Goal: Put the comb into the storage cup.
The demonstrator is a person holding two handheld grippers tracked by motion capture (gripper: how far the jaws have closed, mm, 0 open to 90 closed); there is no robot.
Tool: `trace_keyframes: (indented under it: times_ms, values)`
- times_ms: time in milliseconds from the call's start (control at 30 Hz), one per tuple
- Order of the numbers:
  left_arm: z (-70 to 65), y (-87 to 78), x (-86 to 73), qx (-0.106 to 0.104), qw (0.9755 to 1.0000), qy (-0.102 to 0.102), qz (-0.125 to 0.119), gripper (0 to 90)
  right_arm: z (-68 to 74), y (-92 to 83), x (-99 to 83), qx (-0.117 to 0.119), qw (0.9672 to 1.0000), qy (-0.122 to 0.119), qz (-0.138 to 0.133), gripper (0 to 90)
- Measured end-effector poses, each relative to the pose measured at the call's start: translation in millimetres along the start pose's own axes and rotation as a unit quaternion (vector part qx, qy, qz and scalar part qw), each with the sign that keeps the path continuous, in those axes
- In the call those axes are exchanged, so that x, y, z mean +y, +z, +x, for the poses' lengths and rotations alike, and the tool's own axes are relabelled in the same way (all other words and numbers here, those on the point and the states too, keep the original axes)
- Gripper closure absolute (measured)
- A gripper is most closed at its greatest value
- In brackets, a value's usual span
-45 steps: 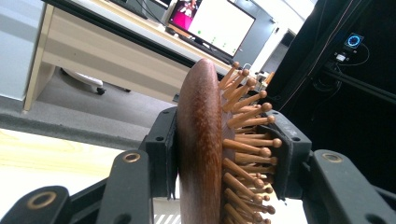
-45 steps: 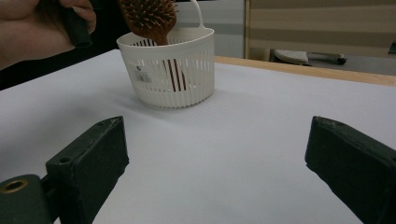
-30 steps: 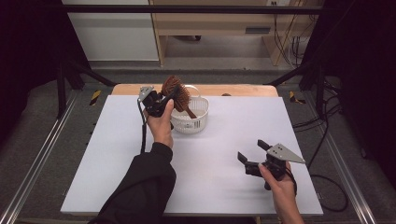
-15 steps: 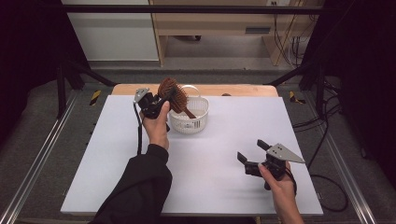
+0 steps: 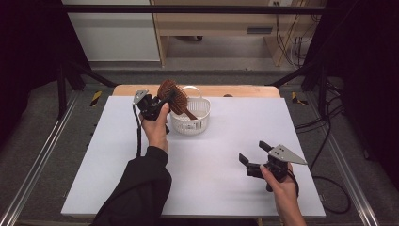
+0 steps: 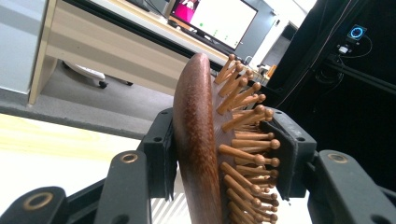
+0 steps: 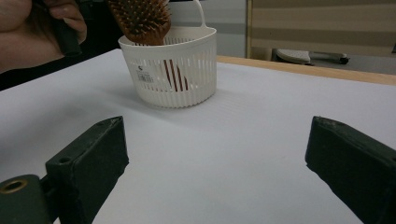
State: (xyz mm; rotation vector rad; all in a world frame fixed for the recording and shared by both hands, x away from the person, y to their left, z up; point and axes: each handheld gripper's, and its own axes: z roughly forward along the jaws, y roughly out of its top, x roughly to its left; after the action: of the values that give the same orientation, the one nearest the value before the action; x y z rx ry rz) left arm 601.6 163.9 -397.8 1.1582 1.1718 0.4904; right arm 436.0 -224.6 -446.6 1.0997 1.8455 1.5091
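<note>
At the far middle of the white desk (image 5: 211, 155), the left tool (image 5: 162, 101) is clamped on the head of a wooden paddle hairbrush (image 5: 172, 95), holding it just above the left rim of a white slotted plastic basket (image 5: 190, 123). In the left gripper view one pad presses on the smooth dark wooden back of the brush and the other on its peg-bristle side, with the head standing up between them. The brush handle slants down to the right into the basket, and in the right gripper view it shows through the basket's slats. The right tool (image 5: 255, 155) is held low over the near right part of the desk, well apart from the basket, its jaws spread wide with nothing between them.
</note>
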Motion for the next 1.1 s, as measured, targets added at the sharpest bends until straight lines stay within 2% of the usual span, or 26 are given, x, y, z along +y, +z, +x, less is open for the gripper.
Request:
trace_keyframes:
  times_ms: [367, 1100]
  values:
    - [6.6, -2.8, -1.0, 0.001, 1.0, -0.005, 0.002, 48.9, 0.4, 0.7, -0.2, 0.0, 1.0, -0.002, 0.001, 6.0]
    - [8.8, -3.3, -0.9, -0.001, 1.0, -0.004, 0.004, 48.5, 0.6, 1.1, -0.4, -0.001, 1.0, -0.003, 0.002, 5.6]
